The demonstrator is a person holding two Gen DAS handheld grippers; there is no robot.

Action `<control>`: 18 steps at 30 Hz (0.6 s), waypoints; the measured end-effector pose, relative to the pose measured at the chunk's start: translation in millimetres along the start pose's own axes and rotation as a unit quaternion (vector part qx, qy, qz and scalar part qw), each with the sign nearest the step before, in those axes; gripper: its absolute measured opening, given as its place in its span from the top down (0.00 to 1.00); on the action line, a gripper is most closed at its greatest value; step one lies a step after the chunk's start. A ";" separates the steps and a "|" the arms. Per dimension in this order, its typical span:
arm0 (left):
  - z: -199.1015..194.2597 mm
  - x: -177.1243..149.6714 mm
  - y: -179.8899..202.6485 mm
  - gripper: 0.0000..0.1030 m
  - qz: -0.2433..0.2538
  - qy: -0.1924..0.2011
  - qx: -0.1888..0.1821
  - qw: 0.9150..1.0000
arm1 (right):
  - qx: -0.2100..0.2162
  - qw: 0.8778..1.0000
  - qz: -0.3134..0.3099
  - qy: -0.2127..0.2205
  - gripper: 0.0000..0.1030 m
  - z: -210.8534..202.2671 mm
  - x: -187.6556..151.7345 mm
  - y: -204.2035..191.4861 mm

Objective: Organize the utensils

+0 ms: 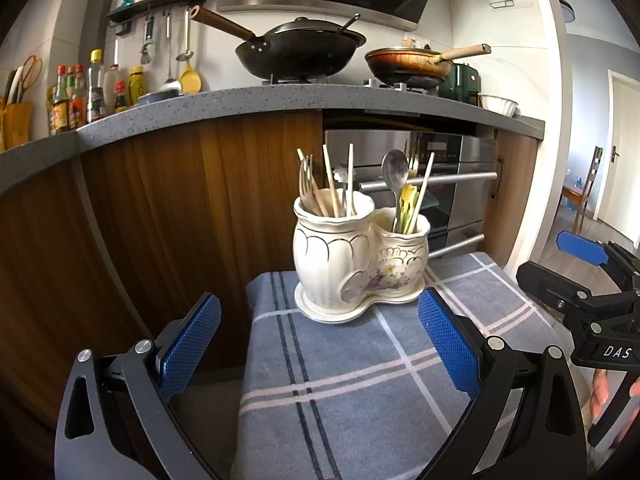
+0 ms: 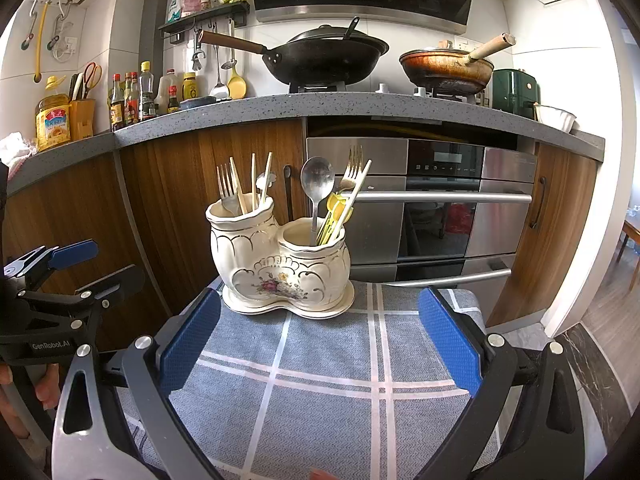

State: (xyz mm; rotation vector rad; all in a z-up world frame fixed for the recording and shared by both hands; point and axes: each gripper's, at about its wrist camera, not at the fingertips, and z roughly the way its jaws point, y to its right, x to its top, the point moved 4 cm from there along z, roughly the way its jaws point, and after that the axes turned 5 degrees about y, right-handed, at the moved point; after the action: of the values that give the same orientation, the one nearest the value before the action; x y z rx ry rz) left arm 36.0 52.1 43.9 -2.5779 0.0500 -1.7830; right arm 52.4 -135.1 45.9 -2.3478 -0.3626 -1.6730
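Far back I see a black wok (image 2: 324,58) on the stove, a brown frying pan (image 2: 446,68) right of it, and a green appliance (image 2: 514,94) further right. Sauce bottles (image 2: 136,98) cluster far left on the grey countertop (image 2: 280,106). Steel oven (image 2: 440,204) below, wood cabinet (image 2: 180,184) left of it. Near me, blue plaid cloth (image 2: 328,392).

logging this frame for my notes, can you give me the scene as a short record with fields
surface: blue plaid cloth
holder: white ceramic two-pot utensil holder, upright on the cloth
taller pot: fork, chopsticks
shorter pot: metal spoon, gold fork, yellow-green utensils
left claw: open, empty, short of the holder
right claw: open, empty, short of the holder
background: wok and pan on the stove
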 end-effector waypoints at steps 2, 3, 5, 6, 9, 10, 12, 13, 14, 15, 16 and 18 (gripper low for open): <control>-0.4 -0.5 0.7 0.05 0.001 0.000 0.000 1.000 | 0.000 1.000 0.000 0.000 0.05 -0.1 0.0 0.0; -0.2 -0.3 0.5 0.05 0.000 0.000 0.000 1.000 | 0.000 1.000 0.000 0.000 0.05 0.0 0.0 0.0; -0.6 -0.3 0.7 0.05 0.000 0.000 0.000 1.000 | 0.000 1.000 0.000 0.000 0.05 -0.1 0.1 0.0; -0.3 -0.1 0.6 0.05 0.000 0.000 0.000 1.000 | 0.000 1.000 0.001 0.000 0.05 -0.2 0.1 0.0; -0.1 0.0 0.5 0.05 0.000 0.000 0.000 1.000 | 0.000 1.000 0.000 0.000 0.05 0.0 -0.2 -0.1; -0.3 0.0 0.6 0.05 0.001 0.001 0.001 1.000 | 0.000 1.000 0.000 0.000 0.05 0.0 -0.1 -0.2; -0.8 -0.2 0.0 0.05 0.001 0.003 0.004 1.000 | 0.000 1.000 0.000 0.000 0.05 0.0 -0.2 -0.3; -0.3 -0.2 -0.6 0.05 0.001 0.003 0.004 1.000 | 0.000 1.000 0.000 0.000 0.05 0.0 -0.2 -0.3; 0.1 -0.1 -1.0 0.05 0.001 0.004 0.004 1.000 | 0.000 1.000 0.000 -0.001 0.05 -0.3 -0.1 -0.7; -0.2 -0.2 -1.4 0.05 0.000 0.004 0.006 1.000 | 0.000 1.000 0.000 -0.001 0.05 -0.2 -0.1 -0.7; 0.1 0.0 -2.2 0.05 0.000 0.005 0.007 1.000 | 0.000 1.000 0.000 -0.001 0.05 -0.2 0.0 -0.7; -0.3 0.0 -3.1 0.05 -0.001 0.007 0.008 1.000 | 0.000 1.000 0.001 -0.001 0.05 -1.0 -0.1 -1.5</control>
State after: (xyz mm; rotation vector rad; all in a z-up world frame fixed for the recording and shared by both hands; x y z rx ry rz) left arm 35.8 55.2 44.0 -2.5562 0.0330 -1.7934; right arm 51.0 -134.0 46.2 -2.3487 -0.3621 -1.6704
